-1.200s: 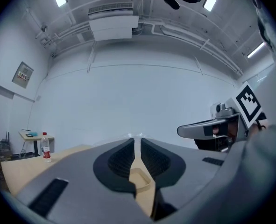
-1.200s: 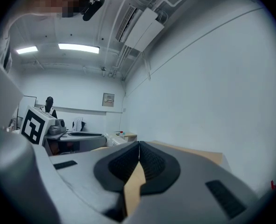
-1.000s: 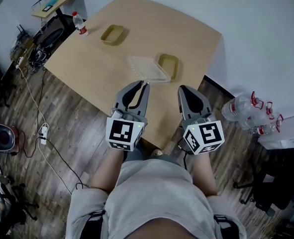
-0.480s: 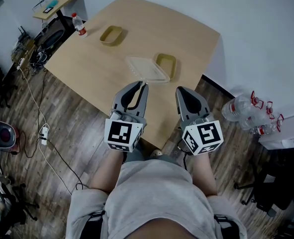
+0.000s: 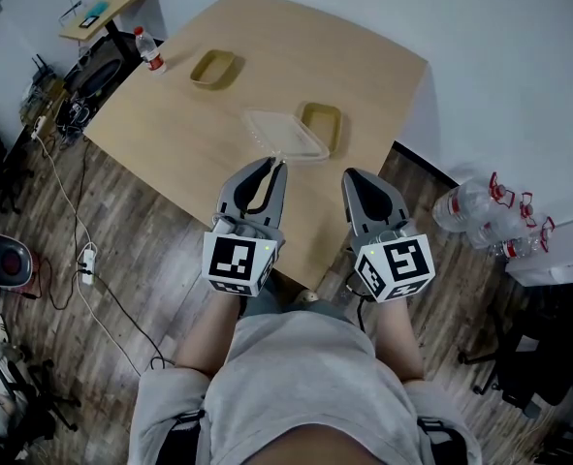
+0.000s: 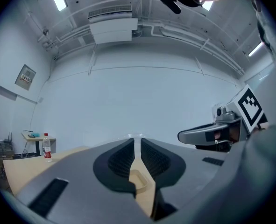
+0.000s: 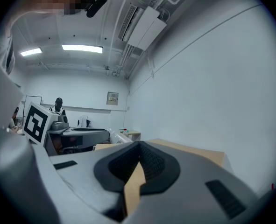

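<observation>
Reading off the head view, the first technician asks: "Where does the clear plastic lid [image 5: 286, 136] lie relative to the grippers?"

The second replies: "It lies flat on the wooden table [image 5: 170, 114], near the edge closest to the person. The left gripper [image 5: 279, 164] points at it, its tips just short of the lid's near rim. The right gripper [image 5: 356, 174] sits beside the left one, with the lid ahead of it and to its left. Neither gripper touches the lid."

"State of the jaws?"

"Both pairs are pressed together. Each gripper view shows only a thin slit between the pads, with nothing in it."

"Orientation of the lid?"

"Its long axis runs across the head view from upper left to lower right, roughly crosswise to the line of the left gripper. Its right end meets an olive container [image 5: 325, 122]. Whether the lid overlaps it or only touches it cannot be told. A second olive container [image 5: 213, 67] and a bottle [image 5: 149, 46] stand well apart, towards the far-left side."

"Change against the earlier frames?"

"Minimal. The lid, both containers and the bottle are where they were. The jaws were closed then as now. Both grippers have drifted slightly to the left over the last second, and both gripper views have shifted slightly."
</observation>
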Demonstrator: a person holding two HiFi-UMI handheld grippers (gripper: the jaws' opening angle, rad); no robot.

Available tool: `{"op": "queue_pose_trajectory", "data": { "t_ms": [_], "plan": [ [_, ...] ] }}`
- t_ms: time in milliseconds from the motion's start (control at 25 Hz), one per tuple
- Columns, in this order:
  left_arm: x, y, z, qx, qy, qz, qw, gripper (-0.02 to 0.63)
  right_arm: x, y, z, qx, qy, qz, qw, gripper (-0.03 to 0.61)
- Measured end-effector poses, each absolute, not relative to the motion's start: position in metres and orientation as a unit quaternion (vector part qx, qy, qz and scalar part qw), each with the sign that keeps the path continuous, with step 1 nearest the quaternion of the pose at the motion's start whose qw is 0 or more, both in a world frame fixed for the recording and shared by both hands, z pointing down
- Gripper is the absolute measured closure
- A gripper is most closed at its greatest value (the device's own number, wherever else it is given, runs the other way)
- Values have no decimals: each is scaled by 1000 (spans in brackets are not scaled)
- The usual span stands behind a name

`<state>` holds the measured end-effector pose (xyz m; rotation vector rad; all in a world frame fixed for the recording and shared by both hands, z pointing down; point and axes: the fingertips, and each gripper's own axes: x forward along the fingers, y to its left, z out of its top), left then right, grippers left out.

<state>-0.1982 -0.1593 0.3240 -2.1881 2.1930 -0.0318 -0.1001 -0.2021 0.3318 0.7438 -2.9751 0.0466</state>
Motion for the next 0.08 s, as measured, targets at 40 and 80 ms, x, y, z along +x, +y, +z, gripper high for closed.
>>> {"op": "queue_pose_trajectory", "data": {
  "t_ms": [40, 80],
  "plan": [
    [-199, -160, 325, -706, 707, -10, 22, 558, -100, -203, 333, 243, -969, 14, 38, 569],
    [-199, -162, 325, -707, 707, -10, 22, 558, -101, -204, 334, 244, -969, 13, 39, 569]
  ]
}}
